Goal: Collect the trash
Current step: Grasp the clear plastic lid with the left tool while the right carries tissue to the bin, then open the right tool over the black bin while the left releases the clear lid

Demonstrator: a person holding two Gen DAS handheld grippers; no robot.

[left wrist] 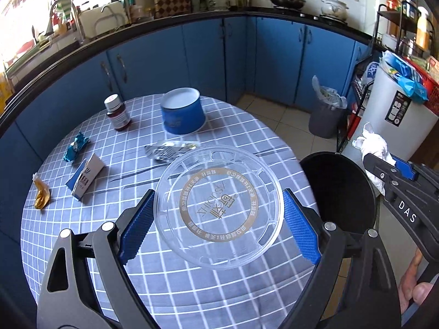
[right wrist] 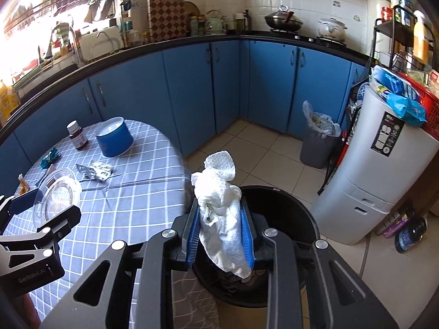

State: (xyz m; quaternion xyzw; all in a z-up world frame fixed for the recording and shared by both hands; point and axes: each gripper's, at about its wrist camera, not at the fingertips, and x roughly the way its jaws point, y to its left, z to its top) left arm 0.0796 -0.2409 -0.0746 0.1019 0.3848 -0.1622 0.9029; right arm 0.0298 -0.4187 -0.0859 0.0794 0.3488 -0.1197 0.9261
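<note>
My left gripper (left wrist: 218, 192) is shut on a clear round plastic lid (left wrist: 216, 213) with a gold ring of print, its blue pads against opposite edges. It holds the lid tilted above the checked tablecloth (left wrist: 170, 279). My right gripper (right wrist: 219, 201) is shut on a crumpled white paper towel (right wrist: 218, 175) and hangs over the open black bin (right wrist: 290, 205) beside the table. The left wrist view shows the black bin (left wrist: 337, 189) at the right, with the right gripper (left wrist: 384, 170) and paper towel (left wrist: 370, 142) above its rim.
On the table lie a teal wrapper (left wrist: 75, 146), a small blue-and-white carton (left wrist: 86, 178), a gold wrapper (left wrist: 41, 196) and a silver foil wrapper (left wrist: 167, 150). A blue tub (left wrist: 182, 113) and a brown bottle (left wrist: 118, 112) stand behind. A lined grey bin (left wrist: 326, 115) stands by the cabinets.
</note>
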